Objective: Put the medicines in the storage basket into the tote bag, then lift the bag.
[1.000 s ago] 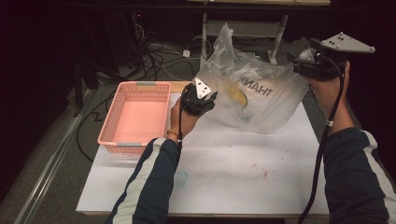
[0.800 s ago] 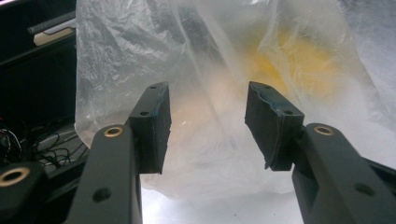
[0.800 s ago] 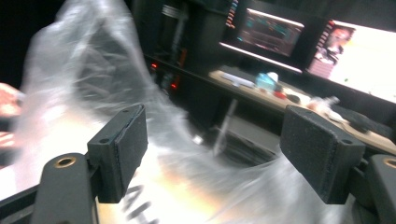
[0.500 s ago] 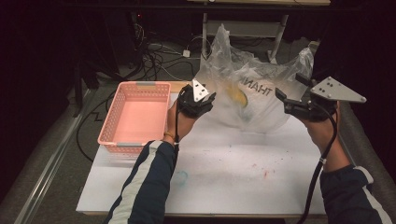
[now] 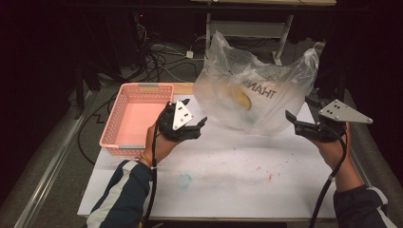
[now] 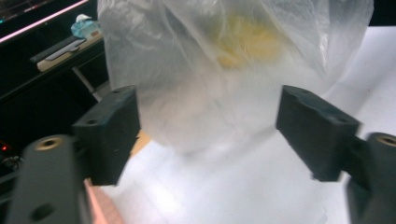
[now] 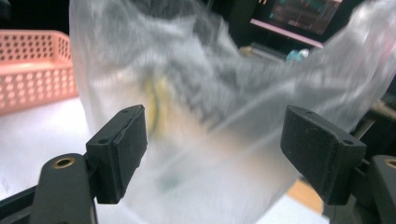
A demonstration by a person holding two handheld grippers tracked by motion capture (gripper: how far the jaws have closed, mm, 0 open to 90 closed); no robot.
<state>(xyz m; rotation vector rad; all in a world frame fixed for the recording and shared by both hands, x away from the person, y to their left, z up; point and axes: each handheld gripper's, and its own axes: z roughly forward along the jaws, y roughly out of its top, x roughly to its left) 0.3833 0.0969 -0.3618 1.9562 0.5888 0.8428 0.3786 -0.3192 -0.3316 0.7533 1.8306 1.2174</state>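
On the white surface (image 5: 228,175), the clear plastic bag (image 5: 256,95) stands freed: the left hand-held gripper (image 5: 187,124) has just spread and drawn back, while the right hand-held gripper (image 5: 304,124), lowered, gapes empty.

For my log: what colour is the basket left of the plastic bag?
Pink; the basket shows best in the high view.

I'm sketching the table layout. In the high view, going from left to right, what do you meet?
Pink basket → left gripper → clear plastic bag with something yellow inside → right gripper.
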